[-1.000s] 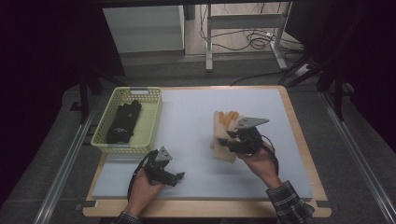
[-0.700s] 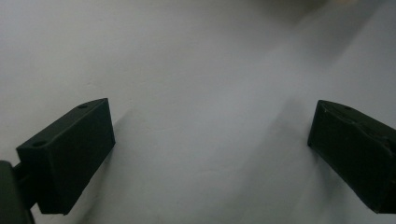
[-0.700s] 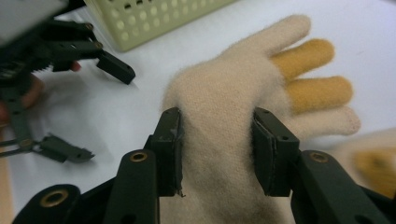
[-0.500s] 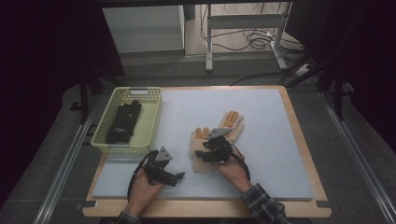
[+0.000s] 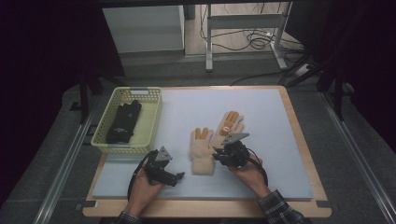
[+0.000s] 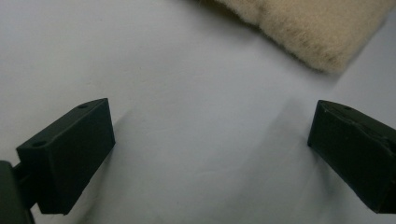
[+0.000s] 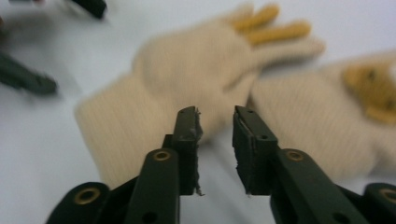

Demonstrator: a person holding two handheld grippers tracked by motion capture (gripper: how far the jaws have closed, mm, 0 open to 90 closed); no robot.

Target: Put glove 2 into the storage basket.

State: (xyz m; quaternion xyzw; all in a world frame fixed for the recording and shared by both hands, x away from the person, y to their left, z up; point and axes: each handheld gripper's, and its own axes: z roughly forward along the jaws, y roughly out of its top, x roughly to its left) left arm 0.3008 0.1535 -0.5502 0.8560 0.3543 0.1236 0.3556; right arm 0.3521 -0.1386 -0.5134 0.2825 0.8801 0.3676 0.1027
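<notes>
Two cream gloves on a pale bench, a gripper on either side

Two knitted cream gloves with orange fingertips, lying flat near the middle of the pale blue bench (image 5: 261, 112), slightly toward the near edge. Left glove (image 5: 201, 151) with cuff toward the near edge and fingers pointing to the far edge. Right glove (image 5: 227, 127) just beside it, angled toward the far right corner, the two touching or nearly touching along their inner sides. Right gripper (image 5: 219, 156) held in the right hand (image 5: 245, 171), right at the gap between the two cuffs; jaws parted by a narrow gap in the right gripper view, nothing between them, both gloves blurred just beyond. Left gripper (image 5: 180, 176) held in the left hand (image 5: 142, 189), low over the bench near the near edge, a little left of the left glove's cuff; jaws spread wide in the left gripper view, bare bench between them, a fuzzy cream cuff edge (image 6: 299, 25) at the upper right. Yellow-green mesh basket (image 5: 152, 119) at the far left corner of the bench, holding dark gloves (image 5: 123, 122). Plaid sleeve (image 5: 280, 210) at the right wrist.
</notes>
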